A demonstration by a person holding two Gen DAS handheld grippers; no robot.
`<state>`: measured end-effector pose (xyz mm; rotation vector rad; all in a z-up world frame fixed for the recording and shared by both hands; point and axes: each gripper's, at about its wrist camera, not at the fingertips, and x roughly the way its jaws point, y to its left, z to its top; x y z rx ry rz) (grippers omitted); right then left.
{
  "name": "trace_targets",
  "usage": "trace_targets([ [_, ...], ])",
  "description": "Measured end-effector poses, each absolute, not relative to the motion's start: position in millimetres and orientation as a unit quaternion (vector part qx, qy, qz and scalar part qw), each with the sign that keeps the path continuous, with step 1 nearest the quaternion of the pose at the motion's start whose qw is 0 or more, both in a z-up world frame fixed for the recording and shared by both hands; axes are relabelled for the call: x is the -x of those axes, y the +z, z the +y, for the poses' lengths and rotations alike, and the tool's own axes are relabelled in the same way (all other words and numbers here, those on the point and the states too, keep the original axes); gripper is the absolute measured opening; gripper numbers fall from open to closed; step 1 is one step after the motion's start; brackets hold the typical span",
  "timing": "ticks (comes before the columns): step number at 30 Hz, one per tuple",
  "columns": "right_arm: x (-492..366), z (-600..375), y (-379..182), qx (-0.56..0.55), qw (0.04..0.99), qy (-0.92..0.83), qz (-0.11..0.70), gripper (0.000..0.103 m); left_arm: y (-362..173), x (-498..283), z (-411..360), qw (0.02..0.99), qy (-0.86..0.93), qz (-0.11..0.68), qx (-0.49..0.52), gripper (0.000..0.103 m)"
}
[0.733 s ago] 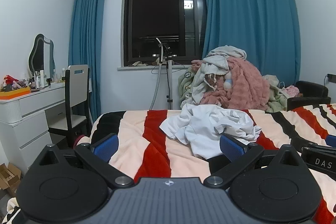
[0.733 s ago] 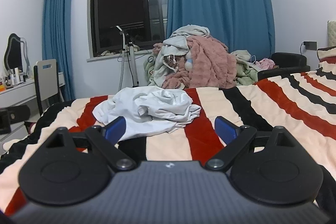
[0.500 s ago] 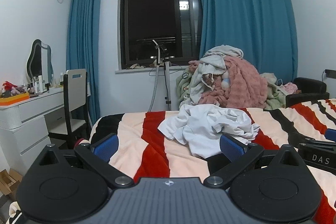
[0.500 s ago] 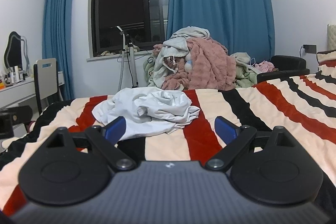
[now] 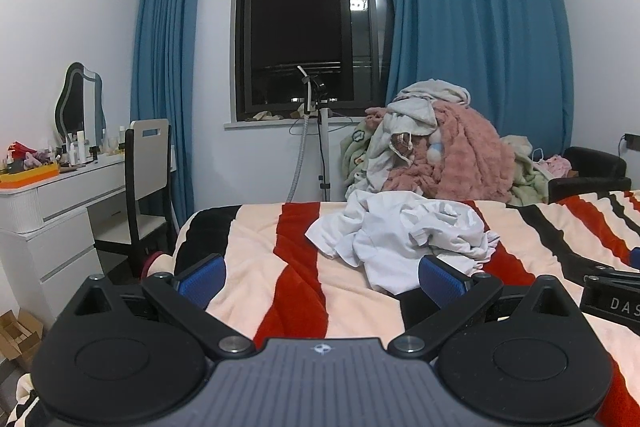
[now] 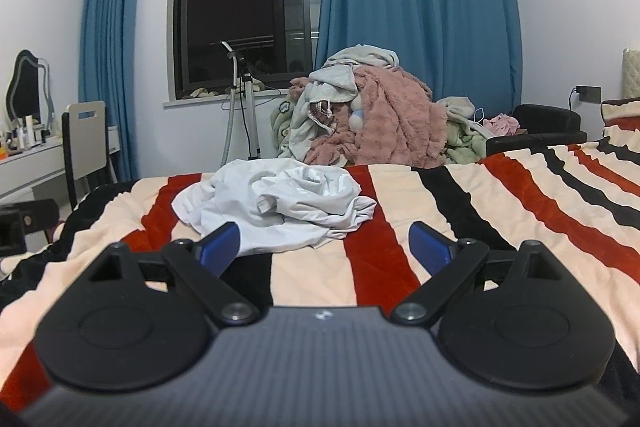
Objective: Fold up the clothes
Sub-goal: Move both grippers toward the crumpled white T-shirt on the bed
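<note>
Left tongs [image 5: 322, 277]: spread wide, blue pads far apart, holding nothing, hovering low over the striped blanket [image 5: 256, 251] on the bed. Right tongs [image 6: 324, 245]: likewise spread wide and empty, touching nothing. White garment [image 5: 404, 235] lies crumpled in a heap on the blanket, ahead of both tongs; in the left wrist view it sits toward the right pad, in the right wrist view [image 6: 276, 205] toward the left pad. Right tongs' body is partly visible at the left view's right edge. Beyond the bed: laundry pile [image 5: 436, 151] with a pink fleece, blue curtains [image 5: 476, 39], dark window [image 5: 308, 27].
</note>
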<state>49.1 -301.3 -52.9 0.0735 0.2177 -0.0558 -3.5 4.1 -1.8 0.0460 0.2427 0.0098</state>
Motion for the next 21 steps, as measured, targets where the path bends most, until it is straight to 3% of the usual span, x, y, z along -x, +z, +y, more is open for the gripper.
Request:
trace_targets([
  [21, -43, -315, -59, -0.044, 0.992, -0.037, 0.110, 0.093, 0, 8, 0, 0.993, -0.008, 0.115, -0.012, 0.103],
])
